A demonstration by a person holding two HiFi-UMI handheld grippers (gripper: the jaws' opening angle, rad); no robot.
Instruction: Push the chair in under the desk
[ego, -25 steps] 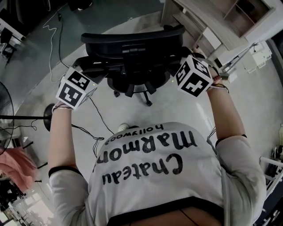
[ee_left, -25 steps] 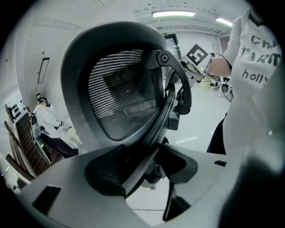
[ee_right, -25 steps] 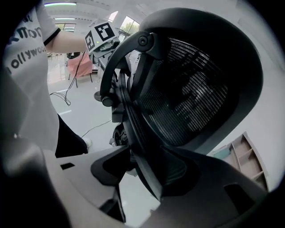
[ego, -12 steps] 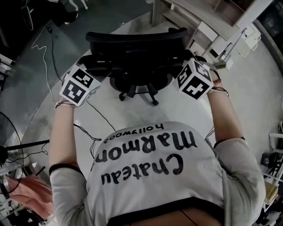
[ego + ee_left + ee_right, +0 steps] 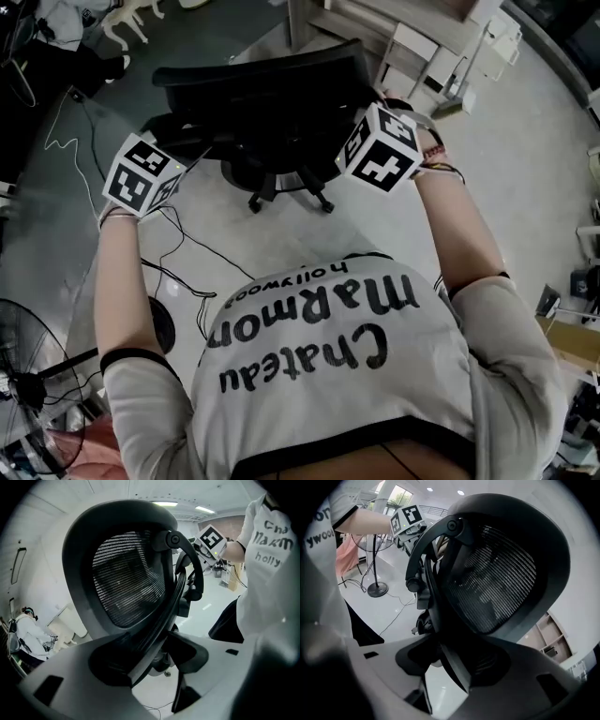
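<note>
Pale grey polished floor [image 5: 525,141], black cables [image 5: 183,248] trailing across it, a black pedestal fan [image 5: 21,375] at the lower left of the head view. Pale wood tabletop with white legs [image 5: 375,23] runs along the top, right of centre.

Black mesh-backed office chair [image 5: 267,98] stands on the floor just short of that tabletop, its backrest towards the person.

- Left hand-held gripper [image 5: 154,667]: jaws wide, pinching the left rim of the backrest – the dark frame edge runs straight into the gap.
- Right hand-held gripper [image 5: 440,667]: same on the right rim, jaws wide and clamped on the frame.

Change over the last second – chair and both grippers have swung together across the head view. The backrest, square to the camera a second ago, now sits slanted, right end higher. The tabletop's legs have come in from the far right to just behind the chair's right shoulder.

Reading: the chair is being steered and lined up, not yet pushed home. Seat looks to be still out in the open; I judge the straight shove under the tabletop remains to do.
</note>
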